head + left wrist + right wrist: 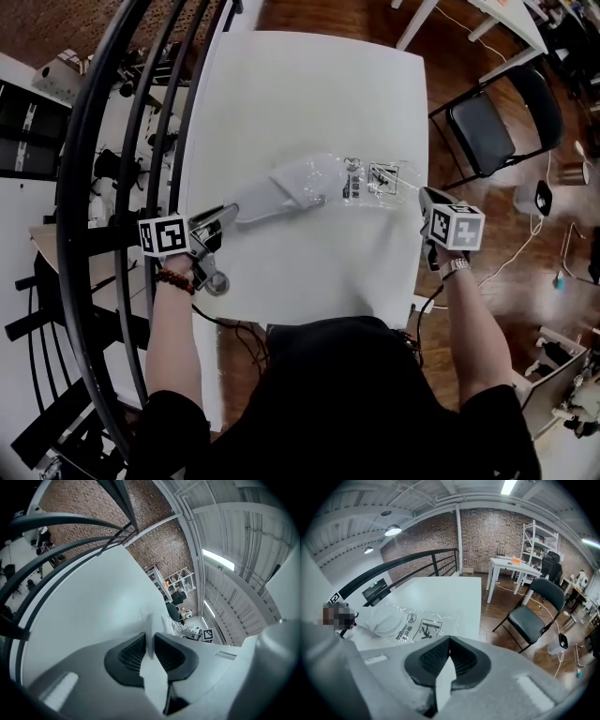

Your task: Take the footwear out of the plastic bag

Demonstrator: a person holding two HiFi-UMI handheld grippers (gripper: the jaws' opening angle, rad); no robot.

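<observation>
Our left gripper (223, 218) clamps the slipper (281, 195) by its thin end; likely light, floppy; our right gripper (425, 196) pinches shut on the plastic bag (375, 178), probably slippery film.

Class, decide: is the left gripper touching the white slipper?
Touching. The left gripper view shows the left gripper with both pads pressed on the thin edge of the white slipper.

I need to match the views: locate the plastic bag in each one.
Head view: plastic bag mid-table, around the slipper's front.
Left gripper view: bag, a crinkled sliver right of centre.
Right gripper view: bag lower left, above the jaws.
Shared landmark: the white table.
</observation>
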